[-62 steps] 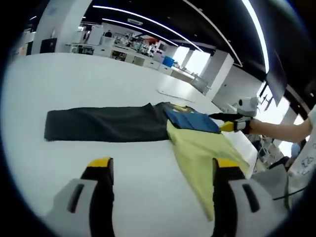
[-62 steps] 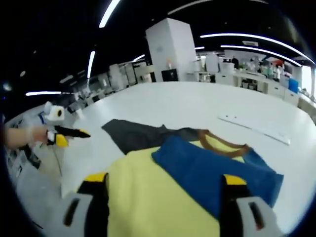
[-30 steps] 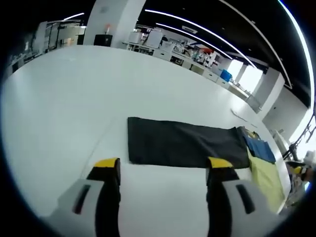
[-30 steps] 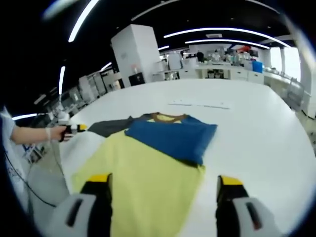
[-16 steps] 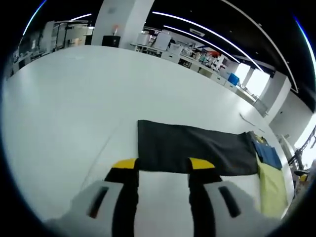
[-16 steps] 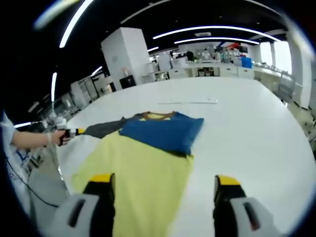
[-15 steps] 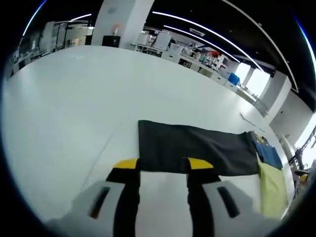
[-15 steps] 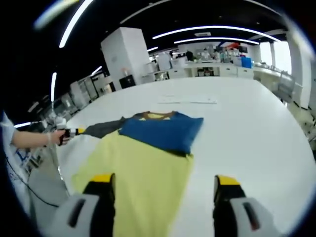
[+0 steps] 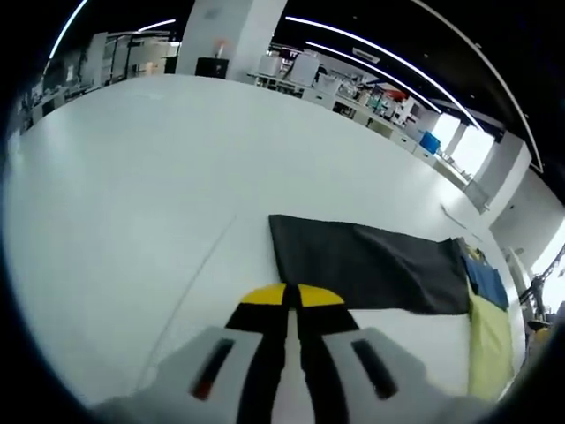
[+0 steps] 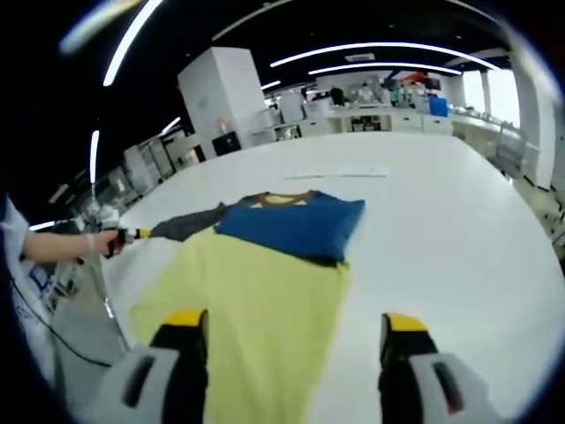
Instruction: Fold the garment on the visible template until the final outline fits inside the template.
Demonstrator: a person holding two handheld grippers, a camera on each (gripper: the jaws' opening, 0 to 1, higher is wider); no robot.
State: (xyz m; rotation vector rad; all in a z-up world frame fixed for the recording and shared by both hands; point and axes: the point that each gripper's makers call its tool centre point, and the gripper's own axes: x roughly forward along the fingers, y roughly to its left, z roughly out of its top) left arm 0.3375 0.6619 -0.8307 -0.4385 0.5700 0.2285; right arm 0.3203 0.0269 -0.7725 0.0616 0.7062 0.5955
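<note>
Your white worktop (image 9: 132,194) is very big and spreads out far ahead of both tools. A big room with long ceiling lights (image 10: 388,49) lies behind it.

The garment (image 10: 256,291) lies flat on the worktop. In the right gripper view its yellow body reaches from between your right tool's two jaws out ahead. A blue folded part (image 10: 296,225) sits on top at the far end, and a brown collar (image 10: 281,198) peeks out just past it. A dark grey part (image 10: 190,223) sticks out to the left of the blue part.

In the left gripper view the dark grey part (image 9: 371,265) is a long flat strip. It starts just ahead of your left tool's tips and runs off to the right. The blue and yellow parts (image 9: 487,318) lie at its far right end.

Your left tool (image 9: 292,296) is pinched tight, its yellow tips pressed together with nothing between them. They sit just before the near edge of the grey strip.

Your right tool (image 10: 287,325) is let go, its jaws wide apart above the yellow cloth.

Your hand (image 10: 84,243) with the left tool shows far off to the left of the right tool.
</note>
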